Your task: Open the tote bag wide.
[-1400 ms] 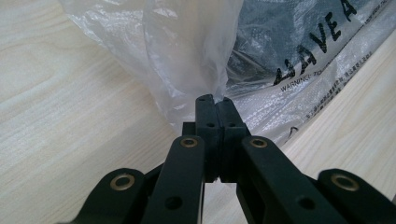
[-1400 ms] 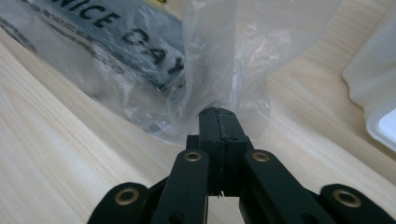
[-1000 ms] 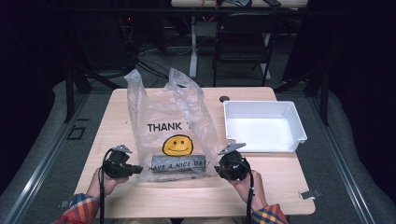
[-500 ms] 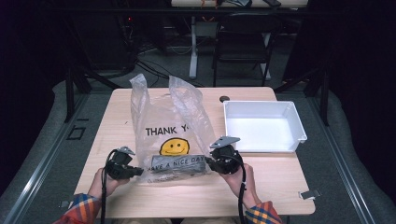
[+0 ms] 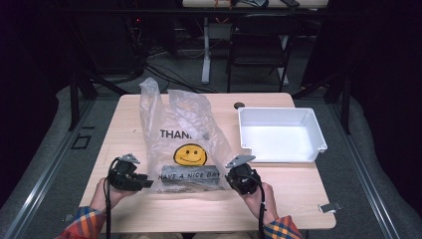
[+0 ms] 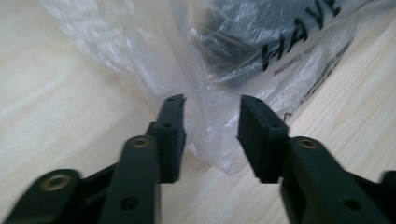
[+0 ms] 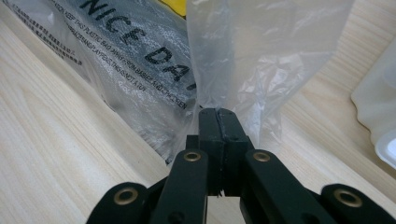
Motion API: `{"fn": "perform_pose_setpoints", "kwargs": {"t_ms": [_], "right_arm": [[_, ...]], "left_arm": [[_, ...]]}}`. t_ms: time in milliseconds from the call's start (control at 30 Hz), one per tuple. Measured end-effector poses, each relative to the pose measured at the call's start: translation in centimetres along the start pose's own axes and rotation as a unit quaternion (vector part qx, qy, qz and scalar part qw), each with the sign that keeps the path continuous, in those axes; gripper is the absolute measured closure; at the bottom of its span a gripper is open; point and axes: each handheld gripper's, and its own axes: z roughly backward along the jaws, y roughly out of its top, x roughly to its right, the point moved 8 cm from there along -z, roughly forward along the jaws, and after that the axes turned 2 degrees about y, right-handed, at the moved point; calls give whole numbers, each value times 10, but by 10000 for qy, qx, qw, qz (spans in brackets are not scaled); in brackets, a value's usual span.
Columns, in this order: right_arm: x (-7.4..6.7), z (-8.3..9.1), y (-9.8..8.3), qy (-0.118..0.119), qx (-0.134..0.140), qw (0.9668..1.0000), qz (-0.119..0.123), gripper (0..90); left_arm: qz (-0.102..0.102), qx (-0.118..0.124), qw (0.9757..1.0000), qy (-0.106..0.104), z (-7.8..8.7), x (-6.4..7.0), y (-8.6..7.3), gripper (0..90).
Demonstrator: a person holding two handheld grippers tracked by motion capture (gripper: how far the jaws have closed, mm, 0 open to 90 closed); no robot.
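A clear plastic bag (image 5: 185, 137) with a yellow smiley and black lettering lies on the wooden table (image 5: 149, 214), a dark grey roll (image 5: 191, 174) showing inside its near end. My left gripper (image 5: 144, 183) is open at the bag's near left corner; in the left gripper view the bag (image 6: 219, 70) passes between its spread jaws (image 6: 210, 114). At the near right corner my right gripper (image 5: 230, 178) is shut on the bag; the film (image 7: 224, 60) is pinched between its jaws (image 7: 218, 112).
A white plastic tray (image 5: 318, 132) stands at the table's right, its corner visible as tray (image 7: 378, 107) in the right gripper view. A small dark round object (image 5: 239, 105) sits near the far edge. Chairs and cables lie beyond the table.
Both grippers moved inward to the bag's near corners. The right gripper closed on the bag's corner. The bag's top has shifted and slumped slightly.
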Motion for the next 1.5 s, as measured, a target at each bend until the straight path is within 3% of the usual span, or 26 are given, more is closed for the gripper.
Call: {"fn": "perform_pose_setpoints", "kwargs": {"t_ms": [133, 233, 300, 433, 633, 733, 1233, 1367, 1500], "right_arm": [[2, -1, -2, -6, -43, 10000, -48, 900], [2, -4, -4, 6, -132, 9999, -69, 900], [3, -6, -6, 10, -189, 9998, -73, 900], [3, -7, -8, 17, -265, 9996, -88, 900], [5, -9, -11, 29, -350, 9993, -122, 900], [5, -10, -13, 47, -439, 9989, -152, 900], [6, -9, -17, 35, -530, 9983, -244, 899], [8, -11, -19, 42, -629, 9976, -273, 899], [10, -14, -22, 31, -721, 9968, -356, 900]], "left_arm": [[217, 394, 9988, 187, 11, -7, 21, 389], [476, 699, 9962, 184, 12, -13, 34, 368], [553, 741, 9957, 102, 7, -13, 40, 376], [486, 585, 9971, 69, -6, -9, 43, 481], [365, 447, 9983, -100, -12, -5, 38, 798], [289, 356, 9989, -133, -15, -3, 34, 900], [83, 130, 9994, -297, -7, 12, 12, 900], [6, 41, 9996, -283, -7, 14, 7, 900], [-130, -164, 9997, -135, -13, 12, 1, 900]]}}
